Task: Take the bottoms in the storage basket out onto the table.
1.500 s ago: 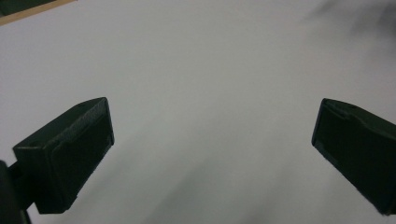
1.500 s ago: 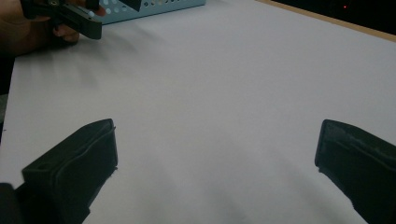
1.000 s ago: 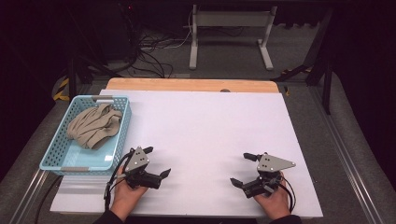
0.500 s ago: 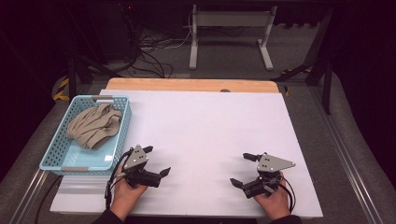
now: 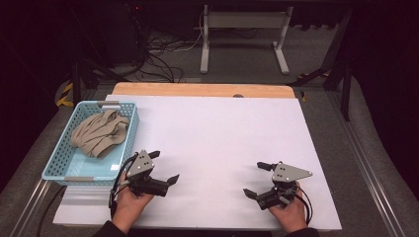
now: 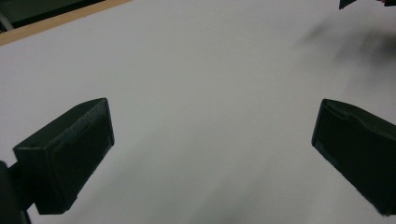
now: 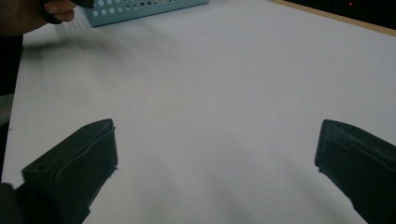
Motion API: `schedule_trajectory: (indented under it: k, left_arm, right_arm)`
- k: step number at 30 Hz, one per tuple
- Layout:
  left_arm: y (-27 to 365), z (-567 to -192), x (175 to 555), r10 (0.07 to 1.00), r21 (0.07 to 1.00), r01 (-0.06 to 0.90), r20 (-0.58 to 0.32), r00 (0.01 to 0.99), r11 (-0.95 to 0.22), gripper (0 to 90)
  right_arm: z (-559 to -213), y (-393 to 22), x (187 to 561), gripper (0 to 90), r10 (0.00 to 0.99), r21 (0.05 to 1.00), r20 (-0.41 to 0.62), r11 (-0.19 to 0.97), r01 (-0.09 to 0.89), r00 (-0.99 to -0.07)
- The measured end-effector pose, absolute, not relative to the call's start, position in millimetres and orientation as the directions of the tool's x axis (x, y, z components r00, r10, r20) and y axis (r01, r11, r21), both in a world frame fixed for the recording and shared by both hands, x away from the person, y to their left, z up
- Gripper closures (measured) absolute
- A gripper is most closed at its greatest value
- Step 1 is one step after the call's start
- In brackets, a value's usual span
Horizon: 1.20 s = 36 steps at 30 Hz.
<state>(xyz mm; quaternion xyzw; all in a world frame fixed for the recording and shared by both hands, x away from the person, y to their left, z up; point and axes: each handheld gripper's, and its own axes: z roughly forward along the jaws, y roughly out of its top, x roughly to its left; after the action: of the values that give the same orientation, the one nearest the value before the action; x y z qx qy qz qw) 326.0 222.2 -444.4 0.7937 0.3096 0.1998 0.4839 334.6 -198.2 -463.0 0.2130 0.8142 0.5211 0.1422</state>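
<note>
Lying bunched in the blue basket (image 5: 58,163), probably beige cloth (image 5: 99,134); both tools (image 5: 163,168) (image 5: 257,180) spread, empty.

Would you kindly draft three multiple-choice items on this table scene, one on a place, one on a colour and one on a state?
1. Where does the beige cloth lie?
A. in the basket
B. on the bare sheet
C. between the left gripper's jaws

2. What colour is the basket?
A. red
B. light blue
C. black

3. How do the jaws of the left gripper and right gripper stand?
A. both spread apart with nothing between them
B. both shut on cloth
C. left shut, right open

Answers: 1 A, the cloth sits bunched inside the basket walls. 2 B, its perforated plastic is light blue. 3 A, each gripper view shows two black jaws wide apart over the white sheet.
</note>
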Motion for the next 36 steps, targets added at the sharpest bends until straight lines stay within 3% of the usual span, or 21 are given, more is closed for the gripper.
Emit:
schedule_trajectory:
  k: [36]
  left_arm:
    - [243,-408,331,0.691,0.892,0.298,0.021,0.723,-0.339,0.0]
  right_arm:
    - [-463,-198,335,0.0,0.486,0.907,-0.007,0.371,0.2,-0.874]
